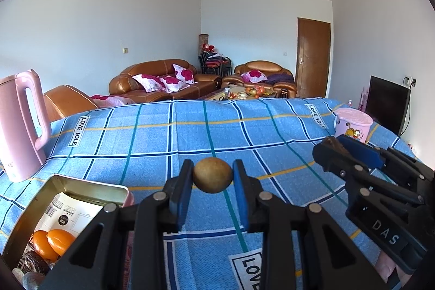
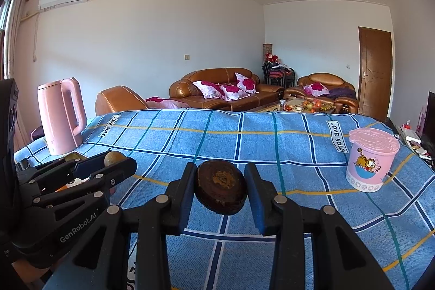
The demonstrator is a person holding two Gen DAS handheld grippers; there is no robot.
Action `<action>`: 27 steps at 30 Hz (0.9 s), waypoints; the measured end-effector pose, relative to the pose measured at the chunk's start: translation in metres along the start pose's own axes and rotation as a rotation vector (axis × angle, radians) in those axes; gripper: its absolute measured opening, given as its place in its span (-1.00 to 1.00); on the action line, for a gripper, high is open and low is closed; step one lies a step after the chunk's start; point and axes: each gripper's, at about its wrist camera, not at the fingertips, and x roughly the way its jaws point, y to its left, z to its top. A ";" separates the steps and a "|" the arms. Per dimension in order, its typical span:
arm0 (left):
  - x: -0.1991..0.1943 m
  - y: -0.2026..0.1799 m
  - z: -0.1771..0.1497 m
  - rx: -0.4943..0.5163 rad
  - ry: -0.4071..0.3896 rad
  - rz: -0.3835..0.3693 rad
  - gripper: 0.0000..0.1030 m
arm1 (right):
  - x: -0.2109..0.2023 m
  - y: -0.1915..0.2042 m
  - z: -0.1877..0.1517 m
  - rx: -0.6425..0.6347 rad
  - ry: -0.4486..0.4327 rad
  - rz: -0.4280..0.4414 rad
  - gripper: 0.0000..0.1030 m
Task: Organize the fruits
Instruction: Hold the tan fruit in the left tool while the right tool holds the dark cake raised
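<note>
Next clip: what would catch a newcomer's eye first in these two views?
Each claw is shut on a fruit above the blue checked cloth: the left claw on a round tan fruit, the right claw on a dark brown, flattened fruit. A pink kettle stands far left, a pink cartoon tub at right, and an open tin holding orange fruits lies at lower left.
</note>
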 end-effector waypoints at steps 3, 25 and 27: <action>-0.003 -0.001 0.000 0.002 -0.018 0.008 -0.40 | -0.004 0.001 0.000 -0.001 -0.015 -0.005 -0.25; -0.025 0.004 -0.009 0.001 -0.010 -0.004 -0.40 | -0.028 0.020 -0.008 -0.025 -0.046 0.031 -0.25; -0.029 0.006 -0.011 0.001 -0.011 -0.004 -0.40 | -0.029 0.025 -0.009 -0.030 -0.039 0.046 -0.25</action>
